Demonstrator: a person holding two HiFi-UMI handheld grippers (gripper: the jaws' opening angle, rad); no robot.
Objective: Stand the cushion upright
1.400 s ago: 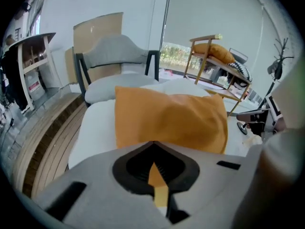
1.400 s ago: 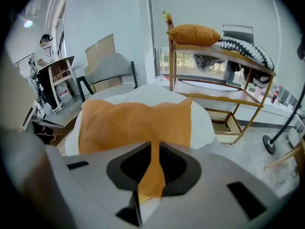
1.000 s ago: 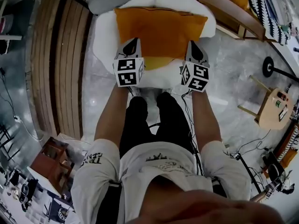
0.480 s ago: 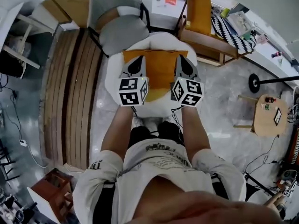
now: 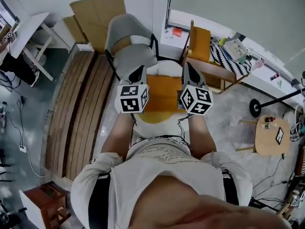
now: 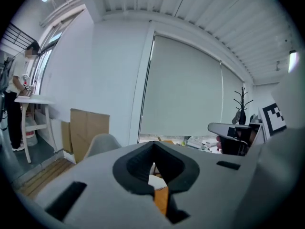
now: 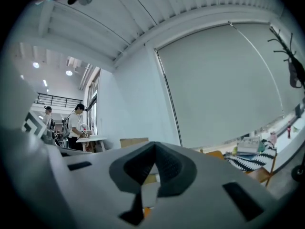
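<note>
The orange cushion (image 5: 162,95) lies flat on a white padded seat (image 5: 165,68), far below both grippers. In the head view my left gripper (image 5: 138,73) hovers over the cushion's left edge and my right gripper (image 5: 188,70) over its right edge, both raised high and pointing roughly level. Each is shut with nothing between its fingers. In the left gripper view the left gripper (image 6: 153,149) is closed, and a sliver of the orange cushion (image 6: 162,199) shows beneath it. The right gripper view shows the right gripper (image 7: 153,149) closed the same way, with a scrap of the cushion (image 7: 145,212) under it.
A grey shell chair (image 5: 131,37) stands behind the seat, and a wooden chair with an orange pad (image 5: 200,44) to its right. A slatted wooden platform (image 5: 71,109) runs along the left, a round wooden side table (image 5: 269,135) stands right. A person (image 6: 19,109) stands at a white table.
Both grippers rose from the cushion's near edge to well above it, staying shut. The head camera rose too. The cushion stayed flat on the seat.
</note>
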